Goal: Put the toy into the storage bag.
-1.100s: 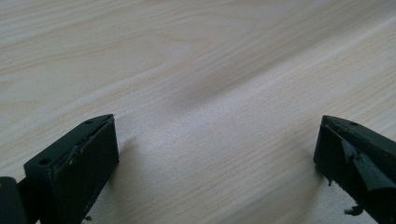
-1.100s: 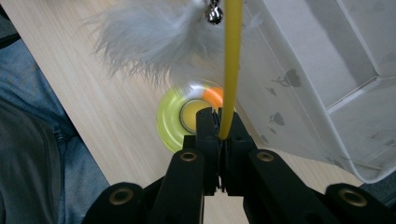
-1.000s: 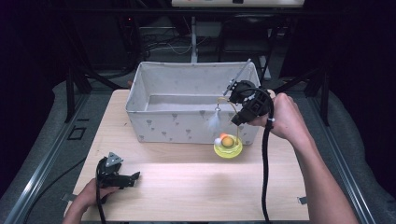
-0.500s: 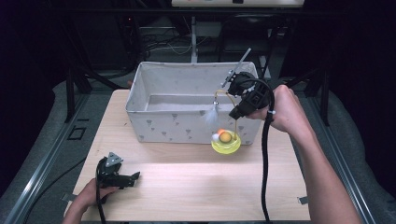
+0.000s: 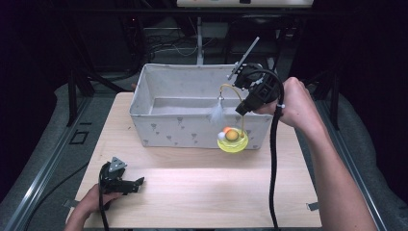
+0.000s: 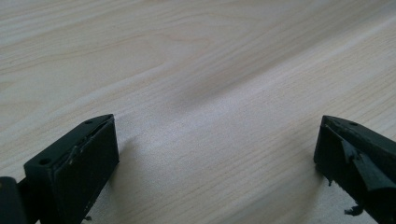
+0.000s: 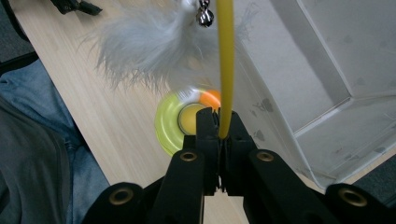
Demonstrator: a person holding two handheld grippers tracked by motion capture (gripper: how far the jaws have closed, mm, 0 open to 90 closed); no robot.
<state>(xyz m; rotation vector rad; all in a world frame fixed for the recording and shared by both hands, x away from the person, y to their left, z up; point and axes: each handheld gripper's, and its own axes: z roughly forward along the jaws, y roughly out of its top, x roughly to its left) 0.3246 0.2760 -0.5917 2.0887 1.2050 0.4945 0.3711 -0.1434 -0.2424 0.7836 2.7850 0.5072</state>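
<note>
The wooden table is carrying a grey fabric bin at its far side, and a cat toy — a yellow-green round base with an orange ball, a thin yellow wand arching up from it and a white feather dangling off the tip — is hanging just in front of the bin's near wall, toward its right end. The right gripper is pinching the yellow wand between its closed jaws, so the base is dangling below rather than sitting firmly. The left gripper is resting near the front left corner of the table with its jaws standing wide apart on nothing. What is looking risky: the grip is on a thin, springy stem, so the wand could be slipping through the jaws or swinging the heavy base against the bin's wall on the way over the rim; the feather may also be catching on the fabric edge. The high view is giving the layout — toy outside the bin, close to its wall — while the right gripper view is showing the pinch itself, the small bell beside the feather and the blurred base below. The left gripper view is showing bare wood between its jaws.
</note>
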